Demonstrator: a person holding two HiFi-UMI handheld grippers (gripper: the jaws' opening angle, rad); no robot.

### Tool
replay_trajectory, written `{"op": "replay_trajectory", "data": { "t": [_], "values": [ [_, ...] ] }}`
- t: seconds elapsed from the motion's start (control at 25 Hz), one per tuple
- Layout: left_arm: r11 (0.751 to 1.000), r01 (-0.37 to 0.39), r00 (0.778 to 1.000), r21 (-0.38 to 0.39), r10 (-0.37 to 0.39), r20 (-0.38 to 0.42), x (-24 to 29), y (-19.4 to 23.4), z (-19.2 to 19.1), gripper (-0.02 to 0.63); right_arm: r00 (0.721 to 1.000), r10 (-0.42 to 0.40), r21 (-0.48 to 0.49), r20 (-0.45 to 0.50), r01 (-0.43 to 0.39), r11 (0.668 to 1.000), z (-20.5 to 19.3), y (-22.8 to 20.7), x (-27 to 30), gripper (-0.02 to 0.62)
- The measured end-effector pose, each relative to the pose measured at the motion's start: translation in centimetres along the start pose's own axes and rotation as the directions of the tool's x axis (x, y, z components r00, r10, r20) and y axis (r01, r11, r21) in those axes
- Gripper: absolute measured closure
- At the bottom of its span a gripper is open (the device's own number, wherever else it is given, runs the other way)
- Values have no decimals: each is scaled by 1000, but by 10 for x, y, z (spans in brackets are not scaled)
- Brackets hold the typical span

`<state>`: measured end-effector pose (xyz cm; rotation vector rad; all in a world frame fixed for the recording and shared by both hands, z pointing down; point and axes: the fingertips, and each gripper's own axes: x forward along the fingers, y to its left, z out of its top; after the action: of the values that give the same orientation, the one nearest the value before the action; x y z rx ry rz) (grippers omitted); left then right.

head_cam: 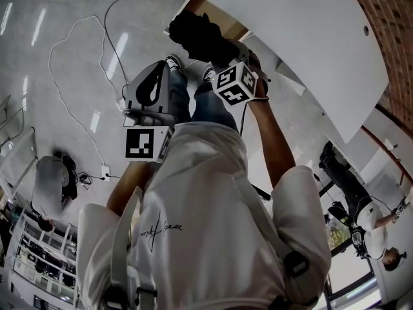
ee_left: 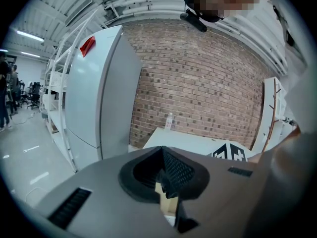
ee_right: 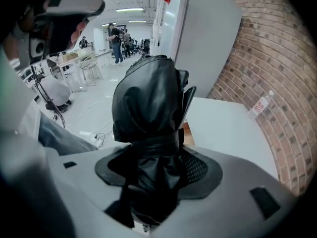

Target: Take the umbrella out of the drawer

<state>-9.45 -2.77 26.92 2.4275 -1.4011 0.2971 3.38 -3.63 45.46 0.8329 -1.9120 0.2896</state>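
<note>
A folded black umbrella (ee_right: 148,103) stands up between the jaws of my right gripper (ee_right: 156,160), which is shut on its lower, strapped part. In the head view the umbrella (head_cam: 197,34) hangs in the air in front of the white desk (head_cam: 290,50), held by my right gripper (head_cam: 218,49) next to its marker cube. A brown drawer opening (head_cam: 205,8) shows just beyond it under the desk top. My left gripper (head_cam: 161,66) is lower left of the umbrella, apart from it. In the left gripper view its black pads (ee_left: 173,172) meet with nothing between them.
A tall white cabinet (ee_left: 94,93) stands against the brick wall (ee_left: 208,83). A water bottle (ee_right: 261,104) is on the desk near the wall. A white cable (head_cam: 77,44) snakes across the floor. Other people are at the left (head_cam: 51,179) and right (head_cam: 361,205).
</note>
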Motion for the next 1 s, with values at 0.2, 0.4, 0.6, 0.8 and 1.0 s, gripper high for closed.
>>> {"op": "replay_trajectory", "data": {
  "t": [0.2, 0.4, 0.6, 0.8, 1.0],
  "values": [
    [1000, 6, 1000, 10, -6, 15, -5, -9, 7, 603, 999, -5, 41, 52, 3, 999, 11, -2, -29, 334],
    [1000, 11, 999, 14, -12, 38, -6, -15, 16, 603, 994, -24, 63, 104, 18, 998, 24, -8, -54, 334],
    [1000, 10, 998, 13, -11, 64, -12, -12, 23, 603, 986, -46, 100, 157, 30, 995, 39, -11, -76, 334],
    [1000, 9, 997, 16, -11, 79, -13, -16, 29, 603, 974, -71, 139, 215, 41, 989, 49, -21, -100, 334],
    [999, 26, 995, 25, -28, 98, -17, -16, 39, 603, 958, -107, 150, 266, 68, 986, 64, -27, -125, 334]
  ]
}}
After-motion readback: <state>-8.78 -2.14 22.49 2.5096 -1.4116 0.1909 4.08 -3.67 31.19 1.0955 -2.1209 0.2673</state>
